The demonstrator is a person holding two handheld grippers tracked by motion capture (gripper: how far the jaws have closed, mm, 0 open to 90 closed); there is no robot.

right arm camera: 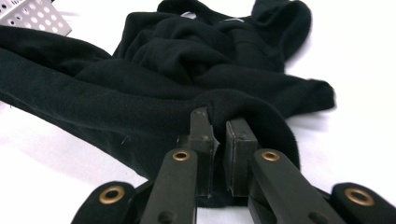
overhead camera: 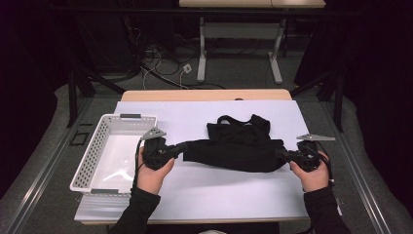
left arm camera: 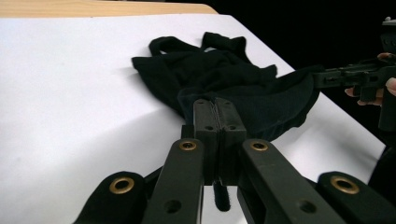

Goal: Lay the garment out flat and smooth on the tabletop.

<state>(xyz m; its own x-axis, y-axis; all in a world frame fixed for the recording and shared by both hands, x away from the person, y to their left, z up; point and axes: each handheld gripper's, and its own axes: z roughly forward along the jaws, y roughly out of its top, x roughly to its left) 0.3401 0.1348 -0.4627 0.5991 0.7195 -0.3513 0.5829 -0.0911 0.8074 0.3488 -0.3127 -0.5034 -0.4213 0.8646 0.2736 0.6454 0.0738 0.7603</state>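
Observation:
A black garment point(overhead camera: 234, 146) lies crumpled on the white table cover point(overhead camera: 204, 190), with its near fold pulled out into a band between both grippers. My left gripper point(overhead camera: 184, 146) is shut on the band's left end; in the left gripper view its jaws point(left arm camera: 218, 105) pinch the cloth point(left arm camera: 224, 84) tightly. My right gripper point(overhead camera: 278, 153) holds the right end. In the right gripper view a thin fold of the garment point(right arm camera: 163, 84) sits between its jaws point(right arm camera: 219, 119), which stand a narrow slit apart. The right gripper point(left arm camera: 327, 77) also shows far off in the left gripper view.
A white perforated basket point(overhead camera: 97, 146) stands at the table's left edge, just left of my left hand; its corner point(right arm camera: 32, 14) shows in the right gripper view. The table's wooden far edge point(overhead camera: 204, 95) lies behind the garment. Cables and table legs are on the floor beyond.

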